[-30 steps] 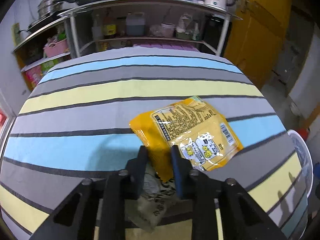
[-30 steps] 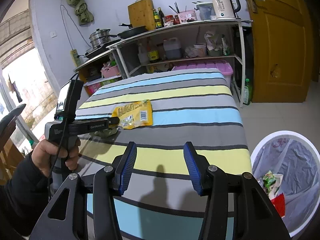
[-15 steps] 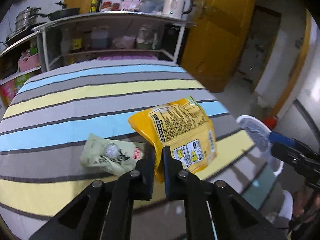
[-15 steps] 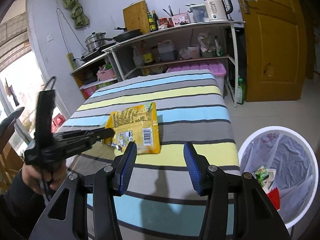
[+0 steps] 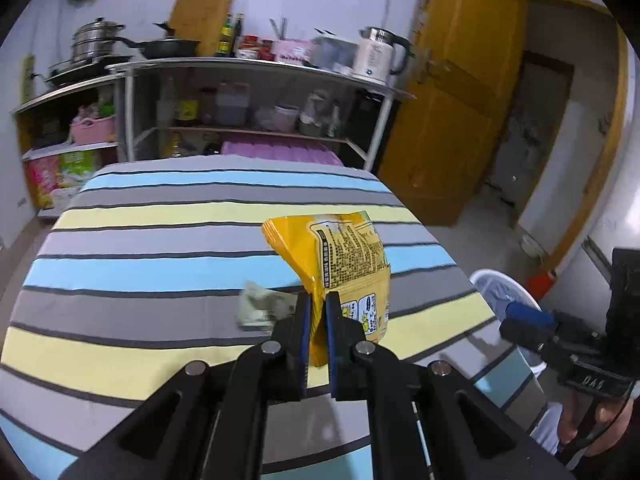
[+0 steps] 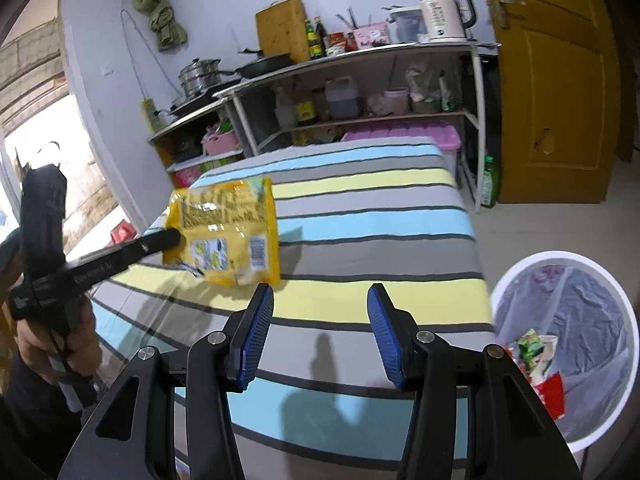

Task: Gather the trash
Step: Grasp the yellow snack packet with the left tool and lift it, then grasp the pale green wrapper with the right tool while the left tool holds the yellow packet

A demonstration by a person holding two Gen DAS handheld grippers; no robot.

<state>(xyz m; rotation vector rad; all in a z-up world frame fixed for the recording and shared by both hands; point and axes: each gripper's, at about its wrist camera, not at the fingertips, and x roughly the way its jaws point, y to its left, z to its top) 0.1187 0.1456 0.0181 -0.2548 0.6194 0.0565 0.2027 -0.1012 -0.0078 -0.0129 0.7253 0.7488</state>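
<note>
Yellow packet (image 5: pixel 344 264) in left hand-held gripper (image 5: pixel 317 312)

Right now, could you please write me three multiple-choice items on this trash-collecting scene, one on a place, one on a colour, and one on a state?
1. Where is the white bin?
A. on the shelf
B. on the floor by the table's corner
C. on the striped table

2. What colour is the packet held by the left gripper?
A. yellow
B. red
C. green

3. How do the right gripper's jaws stand?
A. shut on the packet
B. shut on nothing
C. open and empty

Answers:
1 B, it stands on the floor beside the striped table.
2 A, its wrapper is plainly yellow.
3 C, a wide gap shows only table behind.
</note>
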